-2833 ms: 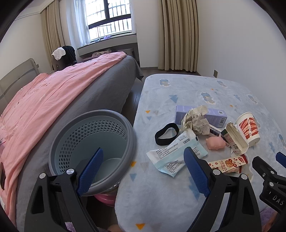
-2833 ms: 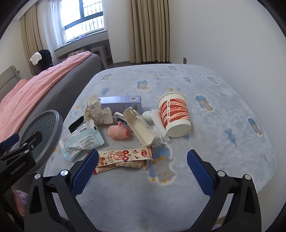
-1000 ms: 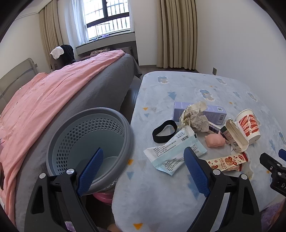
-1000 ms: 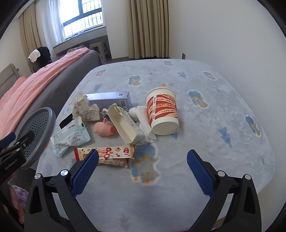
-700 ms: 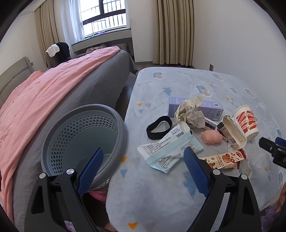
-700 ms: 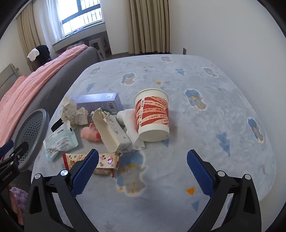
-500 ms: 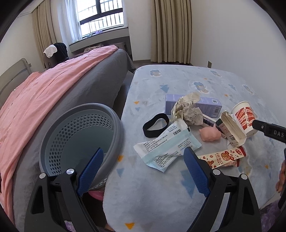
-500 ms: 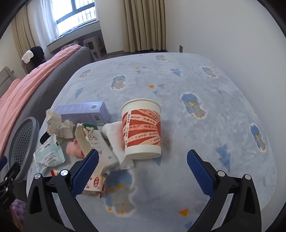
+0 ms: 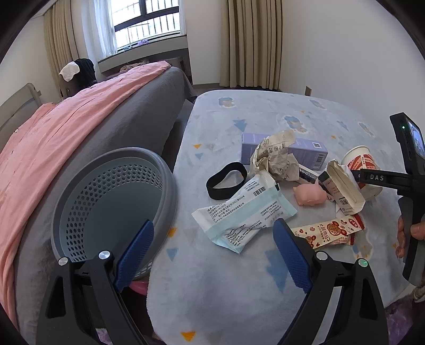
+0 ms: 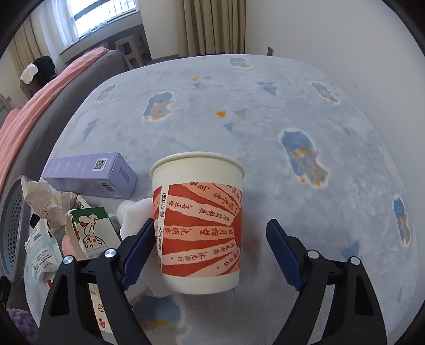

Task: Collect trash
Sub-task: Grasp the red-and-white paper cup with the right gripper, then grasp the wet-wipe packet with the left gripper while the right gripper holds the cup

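- The right gripper (image 10: pixel 209 252) has its blue ribbed pads on either side of a paper cup (image 10: pixel 199 225); its jaws have just been closing in. The left pad sits against the cup wall, while a clear gap separates the right pad from it, so the cup is not yet clamped.
- The paper cup stands upright on the table, white with a rolled rim and a red-and-pink band of printed characters.
- Just beside the cup on the left is a crumpled white tissue (image 10: pixel 135 212), and next to that an opened milk carton (image 10: pixel 87 231) with a torn top.
- Further left lie a lilac cardboard box (image 10: pixel 87 175) on its side, a wad of crumpled paper (image 10: pixel 45 201) and a soft plastic wipes pack (image 10: pixel 39 252).
- The left gripper (image 9: pixel 212 254) hangs with its jaws wide and nothing between them, above the table edge.
- In front of it sit the wipes pack, a red-and-white snack wrapper (image 9: pixel 329 231), a pink rubber pig (image 9: pixel 309 193) and a black elastic band (image 9: pixel 225 180).
- A grey perforated plastic basket (image 9: pixel 164 175), round, stands just beside the table edge, between table and bed.
- The table (image 10: pixel 265 111) is covered with a fuzzy pale-blue cloth with cartoon figures and small triangles.
- A bed (image 9: pixel 66 127) with a pink cover over grey bedding lies to the left; beige curtains (image 9: pixel 249 42) and a barred window (image 9: pixel 146 24) back a white-walled room.
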Demonstrator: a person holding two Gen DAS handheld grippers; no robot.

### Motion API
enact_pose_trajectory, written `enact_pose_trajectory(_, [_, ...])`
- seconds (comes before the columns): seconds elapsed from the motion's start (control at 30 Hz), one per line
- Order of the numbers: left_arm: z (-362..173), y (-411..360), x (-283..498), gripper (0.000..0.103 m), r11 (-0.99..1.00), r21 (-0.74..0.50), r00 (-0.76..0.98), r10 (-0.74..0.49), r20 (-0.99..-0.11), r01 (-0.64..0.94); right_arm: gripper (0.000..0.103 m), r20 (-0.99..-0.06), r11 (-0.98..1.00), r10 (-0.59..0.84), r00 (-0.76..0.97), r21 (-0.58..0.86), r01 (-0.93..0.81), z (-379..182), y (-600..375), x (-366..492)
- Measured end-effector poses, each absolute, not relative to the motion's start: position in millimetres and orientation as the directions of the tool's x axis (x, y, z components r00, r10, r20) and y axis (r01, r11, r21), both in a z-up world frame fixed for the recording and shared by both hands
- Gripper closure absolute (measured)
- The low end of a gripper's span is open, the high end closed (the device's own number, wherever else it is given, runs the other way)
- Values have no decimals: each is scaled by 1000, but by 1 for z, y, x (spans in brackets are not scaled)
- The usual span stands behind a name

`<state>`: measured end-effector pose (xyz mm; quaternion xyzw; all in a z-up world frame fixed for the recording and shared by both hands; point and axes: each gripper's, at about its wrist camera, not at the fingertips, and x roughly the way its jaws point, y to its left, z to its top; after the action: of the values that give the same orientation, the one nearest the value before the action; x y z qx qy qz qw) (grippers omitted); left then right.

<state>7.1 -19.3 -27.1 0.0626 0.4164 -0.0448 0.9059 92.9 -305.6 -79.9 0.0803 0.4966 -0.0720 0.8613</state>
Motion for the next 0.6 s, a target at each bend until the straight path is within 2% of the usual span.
enact_pose_trajectory(0.07, [-27, -20, 7, 16, 987, 78, 650, -31, -759, 138, 40, -868, 980, -25, 496, 78, 185, -80, -303, 95])
enact_pose_trajectory(0.1, [-28, -21, 8, 16, 987, 79, 649, -32, -760, 142, 43, -868, 981, -23, 496, 76, 177, -79, -301, 94])
enact_pose_trajectory(0.6, [-39, -28, 6, 16, 983, 75, 624, -46, -780, 166, 43, -808, 965, -16, 589, 142, 222, -42, -311, 45])
